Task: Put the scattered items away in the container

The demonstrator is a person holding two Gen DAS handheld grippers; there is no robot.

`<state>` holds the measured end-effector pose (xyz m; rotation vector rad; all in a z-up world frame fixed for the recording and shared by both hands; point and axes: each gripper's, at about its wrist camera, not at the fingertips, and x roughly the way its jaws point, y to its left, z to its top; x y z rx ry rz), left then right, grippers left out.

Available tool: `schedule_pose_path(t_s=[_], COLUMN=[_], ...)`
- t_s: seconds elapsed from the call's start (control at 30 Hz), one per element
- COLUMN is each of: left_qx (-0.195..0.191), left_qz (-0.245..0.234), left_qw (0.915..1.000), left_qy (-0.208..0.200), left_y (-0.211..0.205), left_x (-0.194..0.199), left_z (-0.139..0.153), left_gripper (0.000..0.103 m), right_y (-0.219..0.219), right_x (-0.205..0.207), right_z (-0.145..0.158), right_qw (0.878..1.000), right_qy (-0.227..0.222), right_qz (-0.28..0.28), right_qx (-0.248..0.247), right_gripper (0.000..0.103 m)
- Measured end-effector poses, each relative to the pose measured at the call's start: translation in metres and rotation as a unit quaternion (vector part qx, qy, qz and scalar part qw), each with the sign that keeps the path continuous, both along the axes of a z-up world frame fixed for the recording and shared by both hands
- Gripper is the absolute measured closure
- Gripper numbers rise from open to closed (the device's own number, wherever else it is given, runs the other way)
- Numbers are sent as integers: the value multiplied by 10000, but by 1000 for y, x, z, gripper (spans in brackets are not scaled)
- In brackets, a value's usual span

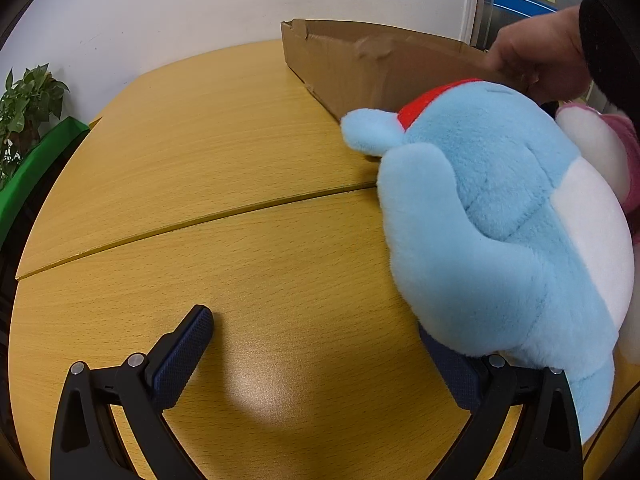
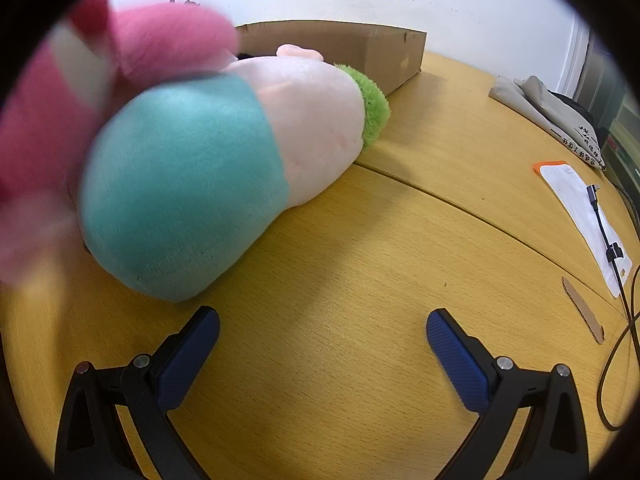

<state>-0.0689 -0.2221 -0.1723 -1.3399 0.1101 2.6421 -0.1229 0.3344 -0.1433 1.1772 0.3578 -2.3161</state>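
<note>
In the left wrist view a light blue and white plush toy (image 1: 500, 216) with a red band lies on the wooden table, covering the tip of my right finger. My left gripper (image 1: 320, 344) is open and empty beside it. A cardboard box (image 1: 360, 64) stands behind, with a person's hand (image 1: 540, 56) on its rim. A pink plush (image 1: 600, 152) lies behind the blue one. In the right wrist view a teal, pale pink and green plush (image 2: 208, 168) lies in front of the cardboard box (image 2: 380, 52). A blurred pink plush (image 2: 80, 88) hangs at the left. My right gripper (image 2: 324, 340) is open and empty.
A potted plant (image 1: 28, 108) and a green edge stand at the table's far left. At the right of the right wrist view lie a grey bag (image 2: 552, 112), a white paper (image 2: 580, 216) with a cable (image 2: 612, 264) across it, and a cardboard strip (image 2: 582, 308).
</note>
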Motion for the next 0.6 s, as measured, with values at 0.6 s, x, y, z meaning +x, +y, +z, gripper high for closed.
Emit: schedule_pose_path(t_s=[0.6], left_qx=[4], left_qz=[38], left_qw=[10000], left_qy=[-1], left_y=[2], left_x=[7], left_z=[0], left_gripper=[0], right_y=[0], right_x=[0], right_z=[0], right_qw=[10000], right_qy=[0], right_qz=[-6], right_qx=[0], right_gripper=[0])
